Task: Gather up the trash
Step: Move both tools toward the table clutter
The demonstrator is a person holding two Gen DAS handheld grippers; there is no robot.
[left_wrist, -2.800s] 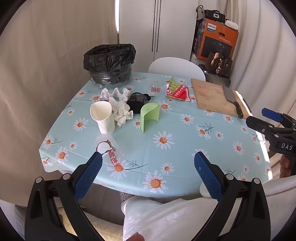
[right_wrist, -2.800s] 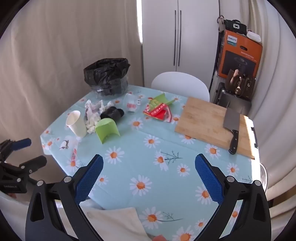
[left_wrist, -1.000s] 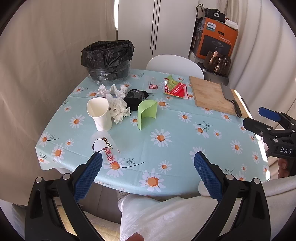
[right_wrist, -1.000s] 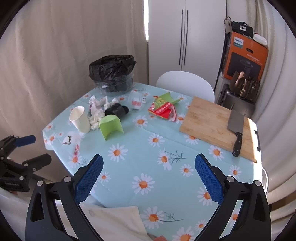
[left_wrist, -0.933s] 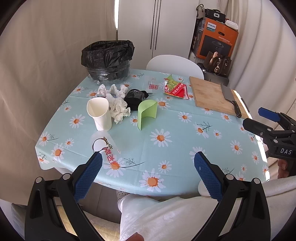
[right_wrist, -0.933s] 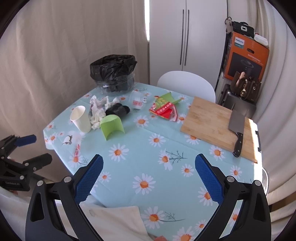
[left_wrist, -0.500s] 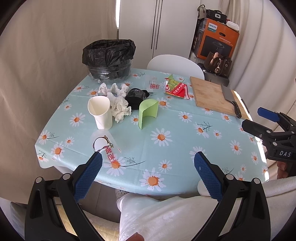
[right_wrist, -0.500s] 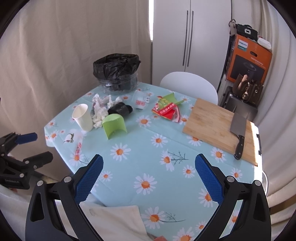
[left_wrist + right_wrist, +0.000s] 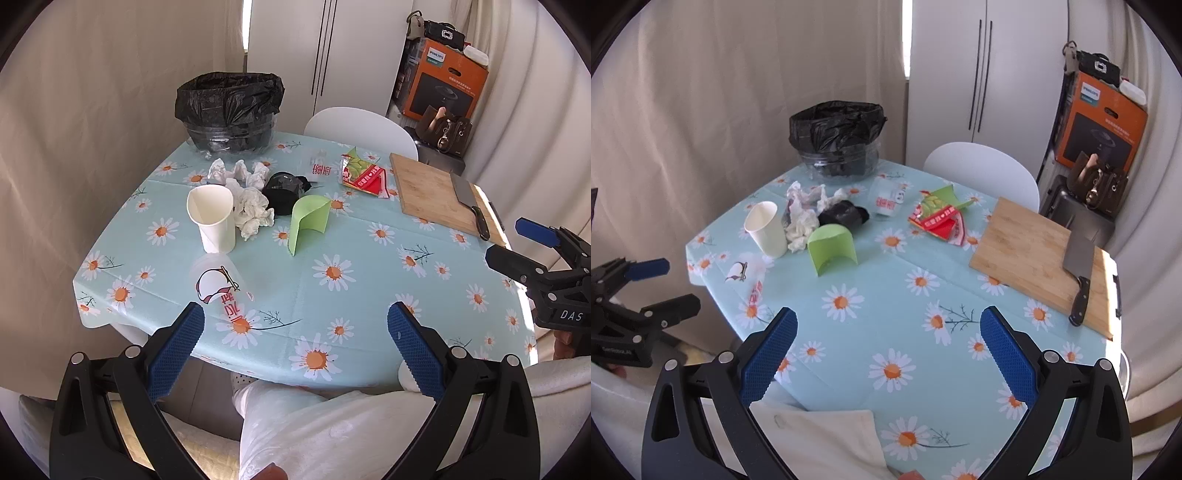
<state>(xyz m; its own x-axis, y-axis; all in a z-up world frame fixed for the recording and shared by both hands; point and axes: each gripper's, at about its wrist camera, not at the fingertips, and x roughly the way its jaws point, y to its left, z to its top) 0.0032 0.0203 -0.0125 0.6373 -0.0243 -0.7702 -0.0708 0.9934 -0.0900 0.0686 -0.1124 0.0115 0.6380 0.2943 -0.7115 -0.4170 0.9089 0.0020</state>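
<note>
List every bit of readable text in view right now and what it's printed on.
"PHILIPS": orange box by the cupboard.
"DAS": body of the right tool, seen from the left wrist view.
Red characters on the clear plastic cup, the second clear cup and the red snack wrapper: too blurred to read.

We have bare tablecloth [image 9: 362,254] from our near edge to the middle. At eleven o'clock the paper cup [image 9: 213,218], tissues [image 9: 251,210] and green cup [image 9: 308,221] crowd the way to the bin [image 9: 231,110]; at two o'clock sits the cutting board [image 9: 428,192].

Home dining room (floral tablecloth [image 9: 332,295], cleaver [image 9: 1078,266])
</note>
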